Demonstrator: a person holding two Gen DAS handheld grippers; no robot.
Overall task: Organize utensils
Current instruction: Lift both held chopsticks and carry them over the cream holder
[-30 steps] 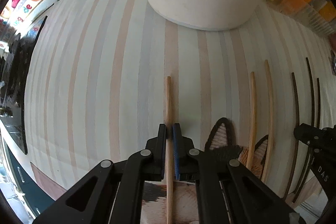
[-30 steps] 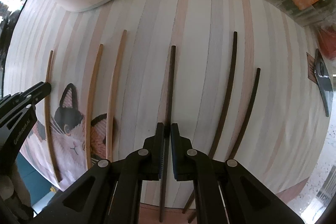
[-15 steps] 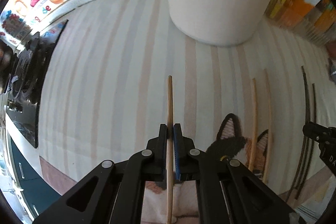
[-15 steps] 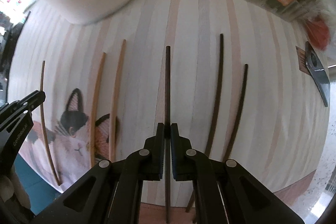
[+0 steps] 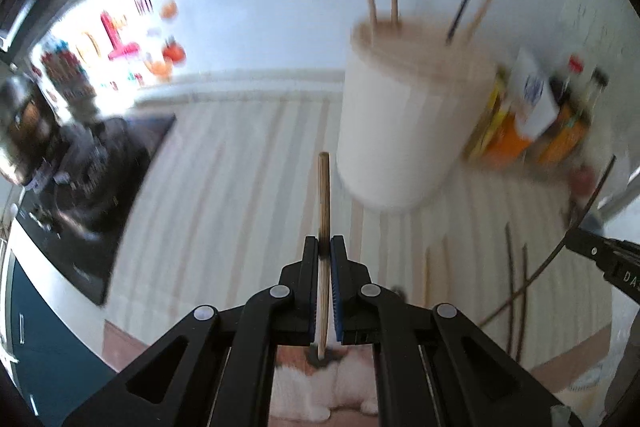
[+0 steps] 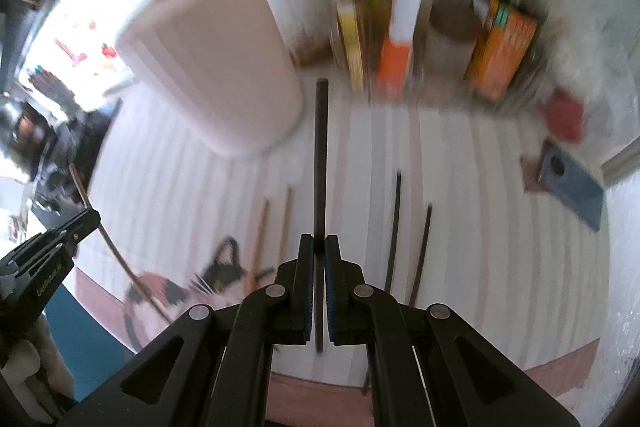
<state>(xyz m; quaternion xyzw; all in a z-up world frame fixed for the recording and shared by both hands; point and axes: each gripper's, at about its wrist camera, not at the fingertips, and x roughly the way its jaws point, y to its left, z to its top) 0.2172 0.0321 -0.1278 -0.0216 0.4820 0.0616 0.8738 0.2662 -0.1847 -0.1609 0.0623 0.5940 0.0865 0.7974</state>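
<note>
My left gripper is shut on a light wooden chopstick, held in the air above the striped mat. My right gripper is shut on a dark chopstick, also lifted off the mat. A tall white holder stands ahead with several chopsticks sticking out of its top; in the right wrist view the holder is up and to the left. Two light chopsticks and two dark chopsticks lie on the mat below.
Bottles and orange packets line the back wall. A dark phone-like slab lies at the right. A black stove is at the left. A cat picture marks the mat's near edge.
Both grippers rose from the mat with their chopsticks and tilted upward, so the holder's top and the back wall came into view. The remaining chopsticks stayed on the mat.
</note>
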